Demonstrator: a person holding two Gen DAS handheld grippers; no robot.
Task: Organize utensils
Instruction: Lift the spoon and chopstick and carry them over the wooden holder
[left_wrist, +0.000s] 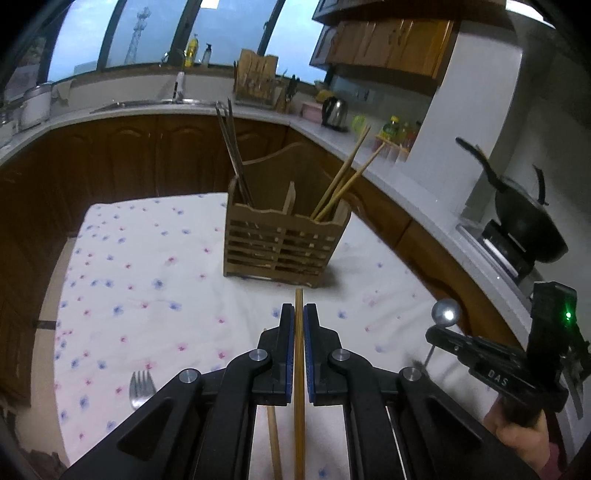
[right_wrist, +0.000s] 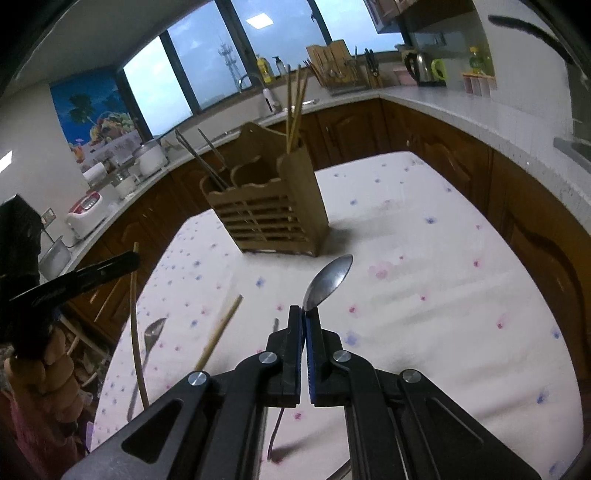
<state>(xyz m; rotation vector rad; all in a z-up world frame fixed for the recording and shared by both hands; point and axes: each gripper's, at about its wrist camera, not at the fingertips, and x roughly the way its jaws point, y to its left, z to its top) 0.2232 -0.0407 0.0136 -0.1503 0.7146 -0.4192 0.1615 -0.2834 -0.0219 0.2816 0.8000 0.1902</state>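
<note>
The left tool (left_wrist: 299, 314) is clamped on a bamboo chopstick (left_wrist: 299, 369), light, stiff and smooth, gripped mid-shaft, pointing at the wooden holder (left_wrist: 280, 243) on the bench (left_wrist: 147, 258). The right tool (right_wrist: 304, 317) pinches a steel spoon (right_wrist: 328, 282) at its neck: slippery, likely to pivot.

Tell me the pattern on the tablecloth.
White tablecloth scattered with small blue and pink flowers; clearest in the right wrist view.
</note>
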